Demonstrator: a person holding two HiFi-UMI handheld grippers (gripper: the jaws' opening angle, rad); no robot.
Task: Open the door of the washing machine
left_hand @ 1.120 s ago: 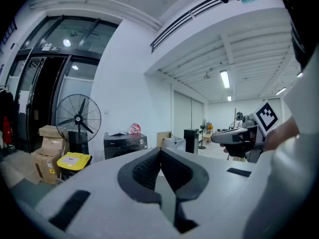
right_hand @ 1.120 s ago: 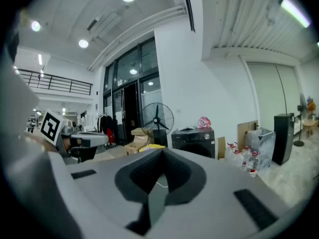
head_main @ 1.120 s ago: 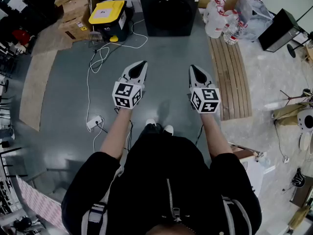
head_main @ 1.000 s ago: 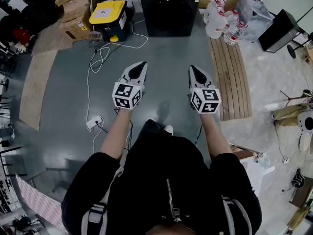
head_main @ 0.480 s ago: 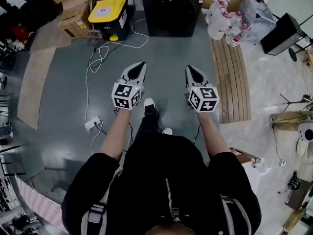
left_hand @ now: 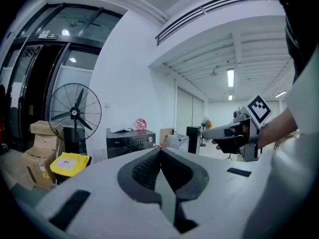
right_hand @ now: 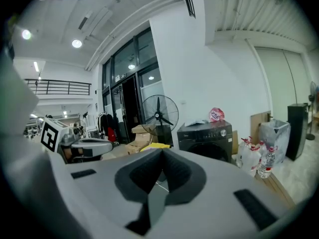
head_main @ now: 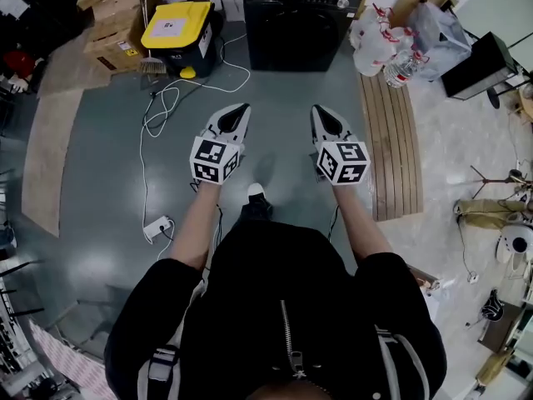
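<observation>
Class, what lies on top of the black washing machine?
A red-and-white packet and a pale flat item lie on the washing machine. The top's far side, behind them, cannot be seen.

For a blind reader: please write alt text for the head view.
A person faces a black washing machine, holding the left gripper and right gripper forward, both shut and empty. A yellow-lidded box stands beside the machine.

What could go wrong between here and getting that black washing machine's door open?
1. The white cable loops over the floor left of the way to the washing machine; a foot might snag it.
2. The left tool and right tool are both shut and empty; unopened, they would likely just bump the door.
3. Plastic bottles crowd the machine's right side; an arm could topple them.
</observation>
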